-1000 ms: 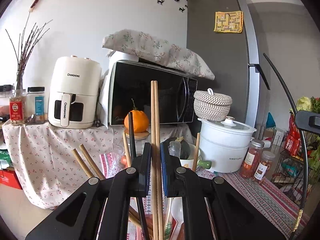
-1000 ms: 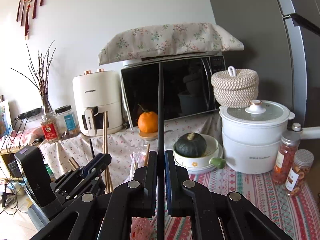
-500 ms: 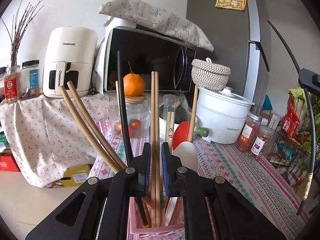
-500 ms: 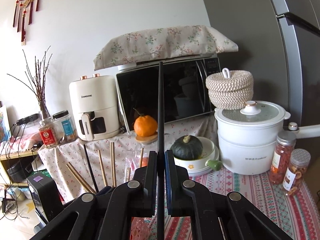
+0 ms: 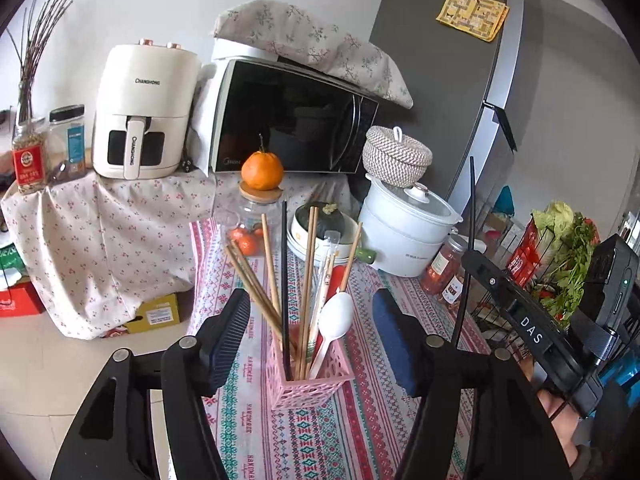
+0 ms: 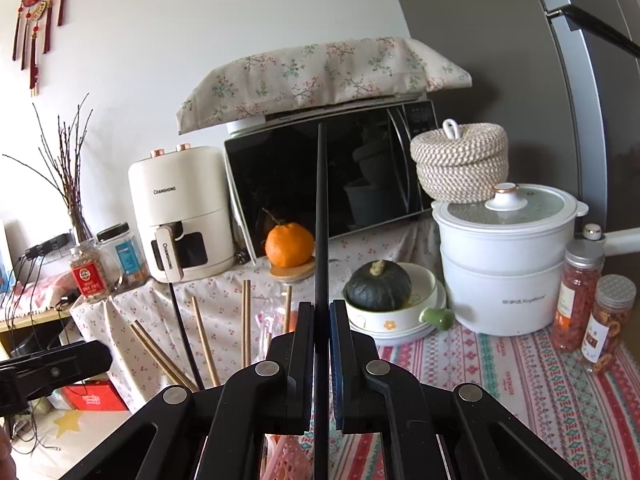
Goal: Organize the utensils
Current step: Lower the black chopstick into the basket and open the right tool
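Note:
A pink lattice utensil holder (image 5: 310,380) stands on the patterned tablecloth. It holds several wooden chopsticks (image 5: 308,276), one black chopstick (image 5: 284,280) and a white spoon (image 5: 336,320). My left gripper (image 5: 310,332) is open and empty, its jaws wide apart on either side of the holder. My right gripper (image 6: 321,320) is shut on a black chopstick (image 6: 321,208) that points straight up. In the left wrist view that chopstick (image 5: 469,240) and the right gripper stand to the right of the holder. The holder's chopsticks (image 6: 246,320) show at lower left in the right wrist view.
Behind the holder are a glass jar with an orange on top (image 5: 262,170), a bowl with a dark squash (image 5: 320,220), a white pot (image 5: 408,232), spice jars (image 5: 446,264), a microwave (image 5: 292,120) and an air fryer (image 5: 144,108). A wire basket of vegetables (image 5: 560,248) stands at the right.
My left gripper has let go of the pair of wooden chopsticks, which now stand in the holder, and has opened wide and pulled back. My right gripper keeps hold of the black chopstick.

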A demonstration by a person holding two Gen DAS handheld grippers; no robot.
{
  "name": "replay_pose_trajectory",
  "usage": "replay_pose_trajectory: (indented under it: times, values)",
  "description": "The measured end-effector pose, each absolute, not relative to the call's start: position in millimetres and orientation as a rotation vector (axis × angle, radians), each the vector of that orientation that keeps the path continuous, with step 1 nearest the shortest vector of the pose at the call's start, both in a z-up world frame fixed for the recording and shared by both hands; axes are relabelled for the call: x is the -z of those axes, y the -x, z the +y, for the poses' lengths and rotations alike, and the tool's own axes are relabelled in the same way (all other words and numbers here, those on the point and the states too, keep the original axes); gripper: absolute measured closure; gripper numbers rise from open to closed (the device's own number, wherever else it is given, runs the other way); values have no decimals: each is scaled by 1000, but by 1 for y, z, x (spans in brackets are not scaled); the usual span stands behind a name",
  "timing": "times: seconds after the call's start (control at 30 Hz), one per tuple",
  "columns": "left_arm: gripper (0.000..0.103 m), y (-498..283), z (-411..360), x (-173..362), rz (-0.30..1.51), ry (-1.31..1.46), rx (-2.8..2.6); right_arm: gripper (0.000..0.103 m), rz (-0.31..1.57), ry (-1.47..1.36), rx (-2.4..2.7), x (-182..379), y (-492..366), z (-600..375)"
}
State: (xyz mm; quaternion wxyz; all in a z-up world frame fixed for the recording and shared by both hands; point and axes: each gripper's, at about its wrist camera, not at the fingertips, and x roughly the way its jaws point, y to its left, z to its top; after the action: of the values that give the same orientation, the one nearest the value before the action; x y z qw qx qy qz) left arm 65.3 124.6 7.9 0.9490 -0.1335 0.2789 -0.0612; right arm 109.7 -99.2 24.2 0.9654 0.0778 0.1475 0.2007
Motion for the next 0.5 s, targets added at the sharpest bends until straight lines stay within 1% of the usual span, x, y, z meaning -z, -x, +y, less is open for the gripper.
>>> replay_pose_trajectory:
  times: [0.13,0.23,0.37,0.5]
  values:
    - [34,-78,157,13,693,407,64,97,266,-204,-376,-22,-113,-85]
    - [34,-84,171,25,760,445,29,97,224,-222,-360,-22,-116,-71]
    - [34,-86,178,31,789,461,17,97,182,-289,-357,-24,-128,-55]
    - [34,-86,186,32,803,508,35,97,152,-236,-345,-18,-138,-29]
